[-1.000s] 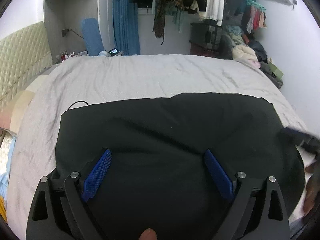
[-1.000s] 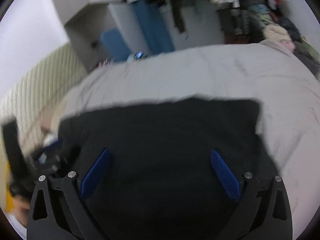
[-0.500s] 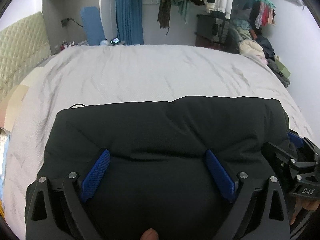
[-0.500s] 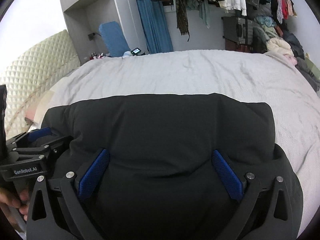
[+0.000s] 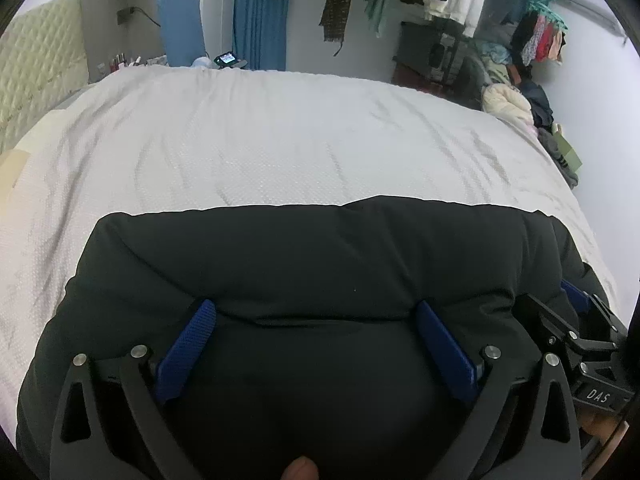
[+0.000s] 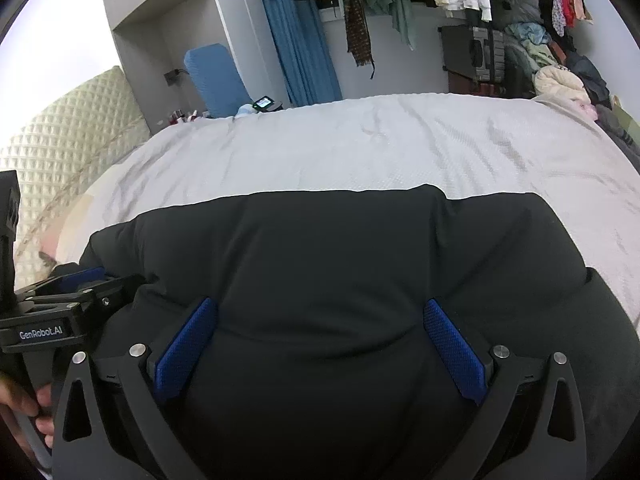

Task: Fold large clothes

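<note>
1. Black jacket [image 5: 304,264] lying folded and puffy on the near side of the bed [image 5: 280,140], well short of the headboard [image 6: 68,144].
2. Left tongs [image 5: 316,334] spread wide over the jacket, pinching nothing.
3. Right tongs [image 6: 320,332] spread likewise, just beside the left pair.
4. Fingertips seemingly pressed into the jacket; contact hard to confirm.

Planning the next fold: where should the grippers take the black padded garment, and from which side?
Probably the near edge of the black padded garment, one gripper toward each end, coming in low from the person's side. It lies as a puffy, wide bundle on the bed; both the left gripper and the right gripper are open over it.
</note>
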Motion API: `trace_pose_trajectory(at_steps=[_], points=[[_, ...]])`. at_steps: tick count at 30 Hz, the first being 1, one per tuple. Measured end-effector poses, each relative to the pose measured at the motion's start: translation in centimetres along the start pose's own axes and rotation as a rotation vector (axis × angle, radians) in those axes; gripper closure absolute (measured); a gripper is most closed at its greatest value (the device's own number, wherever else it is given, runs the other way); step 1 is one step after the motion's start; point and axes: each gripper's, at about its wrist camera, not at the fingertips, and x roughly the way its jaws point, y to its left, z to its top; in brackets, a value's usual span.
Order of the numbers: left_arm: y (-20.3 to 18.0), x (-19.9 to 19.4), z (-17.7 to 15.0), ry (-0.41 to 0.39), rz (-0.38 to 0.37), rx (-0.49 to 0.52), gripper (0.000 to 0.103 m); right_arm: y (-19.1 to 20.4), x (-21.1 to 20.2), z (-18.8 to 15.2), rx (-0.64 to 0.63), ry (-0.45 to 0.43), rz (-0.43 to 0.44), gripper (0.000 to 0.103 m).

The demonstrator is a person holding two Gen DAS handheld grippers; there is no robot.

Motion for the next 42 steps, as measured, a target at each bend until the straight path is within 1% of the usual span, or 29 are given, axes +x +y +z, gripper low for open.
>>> trace_pose_trajectory(at_steps=[3,7,8,10,11,13,15,17,19,22,23,25,26,28,30,31,32,33,34,35,36,37,38,39,40,41,42], points=[[0.2,-0.2,-0.1,-0.011,-0.025,-0.02,0.002,-0.2,-0.4,-0.3,0.005,-0.011,0.028,0.0],[1.1,-1.8,-0.5,-0.024,-0.052,-0.05,0.003,-0.8,-1.8,-0.3,0.02,-0.02,0.114,0.0],[1.7,-2.5,-0.8,-0.032,-0.056,-0.062,0.003,-1.1,-2.6,-0.3,0.018,-0.019,0.135,0.0],[2.7,-4.0,-1.1,-0.06,-0.081,-0.094,0.003,-2.0,-4.5,-0.2,0.022,-0.037,0.15,0.0],[3.0,-4.6,-1.1,-0.071,-0.083,-0.091,0.003,-2.6,-5.6,-0.2,0.013,-0.045,0.156,0.0],[3.9,-6.2,-1.3,-0.093,-0.077,-0.085,0.003,-3.7,-7.5,-0.1,-0.01,-0.065,0.144,0.0],[4.8,-7.7,-2.2,-0.129,-0.05,-0.074,0.003,-5.3,-9.7,-0.2,-0.025,-0.086,0.127,0.0],[6.3,-9.0,-3.3,-0.147,0.004,-0.076,0.003,-7.5,-11.0,-0.6,0.009,-0.099,0.106,0.0],[8.4,-9.6,-4.3,-0.131,0.028,-0.123,0.003,-9.9,-11.4,-1.2,0.081,-0.093,0.102,0.0],[11.2,-10.6,-6.1,-0.119,0.088,-0.177,0.003,-12.6,-11.1,-2.2,0.175,-0.045,0.07,0.0],[12.1,-10.7,-6.5,-0.114,0.098,-0.193,0.003,-13.6,-10.7,-2.7,0.215,-0.014,0.06,0.0],[13.6,-10.9,-7.7,-0.101,0.1,-0.226,0.003,-14.7,-10.0,-3.2,0.271,0.025,0.074,0.0],[14.1,-10.9,-8.1,-0.096,0.092,-0.236,0.003,-15.1,-9.5,-3.4,0.296,0.05,0.088,0.0],[15.1,-10.3,-8.9,-0.077,0.04,-0.257,0.004,-15.9,-8.5,-4.1,0.348,0.114,0.095,0.0],[15.5,-9.3,-9.2,-0.048,0.019,-0.268,0.004,-16.3,-7.7,-4.7,0.393,0.161,0.108,0.0],[15.8,-8.8,-9.2,-0.036,-0.012,-0.279,0.005,-16.4,-7.4,-5.0,0.413,0.178,0.142,0.0],[15.8,-8.4,-9.3,-0.028,-0.055,-0.294,0.008,-16.4,-7.3,-5.2,0.424,0.186,0.182,0.0],[15.8,-8.2,-9.3,-0.025,-0.107,-0.31,0.013,-16.2,-7.4,-5.3,0.429,0.185,0.217,0.005],[15.9,-8.2,-9.4,-0.027,-0.142,-0.318,0.026,-15.8,-7.7,-5.3,0.425,0.182,0.254,0.014],[15.6,-8.3,-9.4,-0.032,-0.167,-0.316,0.034,-15.2,-8.0,-5.1,0.409,0.177,0.277,0.021],[15.2,-8.6,-9.3,-0.045,-0.17,-0.296,0.038,-14.2,-8.5,-5.0,0.382,0.167,0.278,0.034],[14.7,-8.9,-9.2,-0.054,-0.171,-0.276,0.049,-13.4,-9.1,-4.6,0.34,0.149,0.267,0.053],[14.2,-9.3,-9.1,-0.064,-0.176,-0.253,0.059,-12.2,-9.7,-4.4,0.289,0.129,0.253,0.062],[14.1,-9.7,-9.2,-0.071,-0.184,-0.243,0.063,-11.5,-10.1,-4.2,0.254,0.116,0.248,0.074],[13.9,-10.3,-9.2,-0.083,-0.188,-0.229,0.07,-10.6,-10.6,-4.1,0.219,0.107,0.24,0.079],[13.6,-10.7,-9.2,-0.09,-0.183,-0.22,0.073,-9.6,-11.0,-4.2,0.178,0.101,0.218,0.08],[13.4,-11.1,-9.2,-0.095,-0.169,-0.208,0.073,-9.0,-11.1,-4.3,0.145,0.1,0.189,0.08]])
